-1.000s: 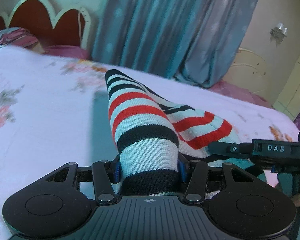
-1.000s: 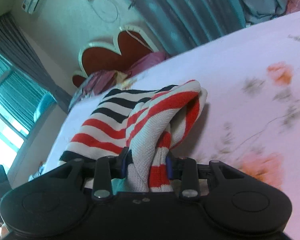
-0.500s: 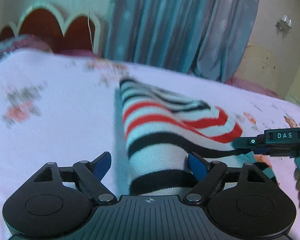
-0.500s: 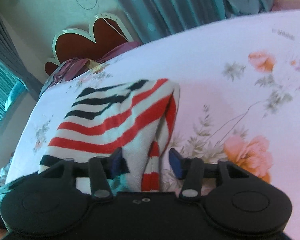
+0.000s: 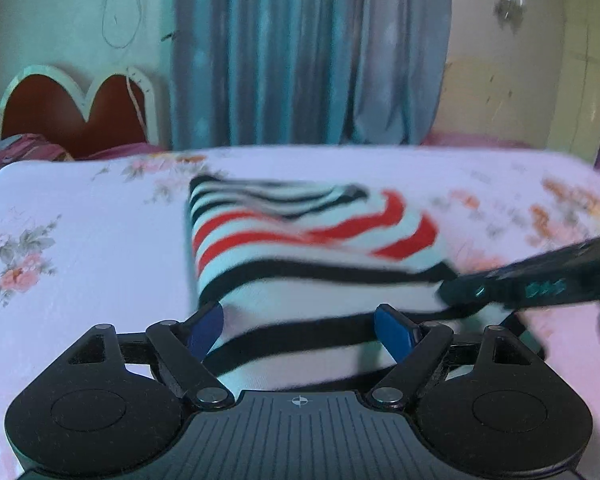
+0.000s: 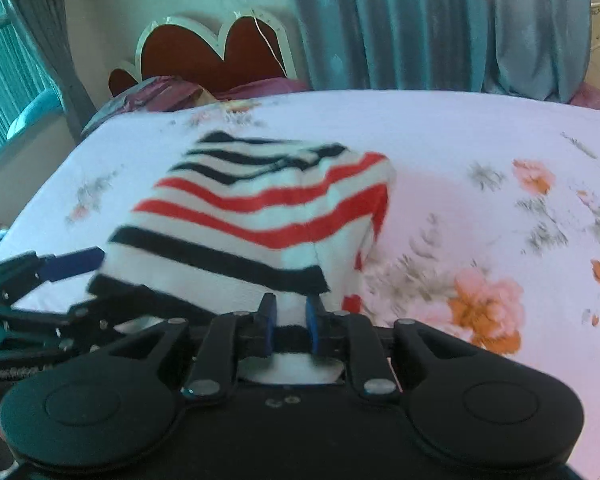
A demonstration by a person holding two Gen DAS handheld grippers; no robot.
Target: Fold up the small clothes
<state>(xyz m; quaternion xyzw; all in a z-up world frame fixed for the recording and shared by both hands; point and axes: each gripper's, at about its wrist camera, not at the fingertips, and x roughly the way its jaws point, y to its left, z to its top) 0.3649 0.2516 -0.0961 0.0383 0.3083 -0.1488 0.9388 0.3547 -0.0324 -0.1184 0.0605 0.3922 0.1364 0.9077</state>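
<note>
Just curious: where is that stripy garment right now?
The striped garment lies on the floral bedsheet, pinched by the right gripper.

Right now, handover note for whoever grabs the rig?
Left tool: open, blue pads either side of the striped garment's near edge, not gripping.
Right tool: shut on the striped garment's near hem.
Garment: lying folded on the floral bedsheet, near edge toward both tools.
Done: a fold is laid down; left side is free.
Left: open the right tool, check the edges line up, flatten, and add another fold if needed. Frames are blurry, so verify the hem first.
</note>
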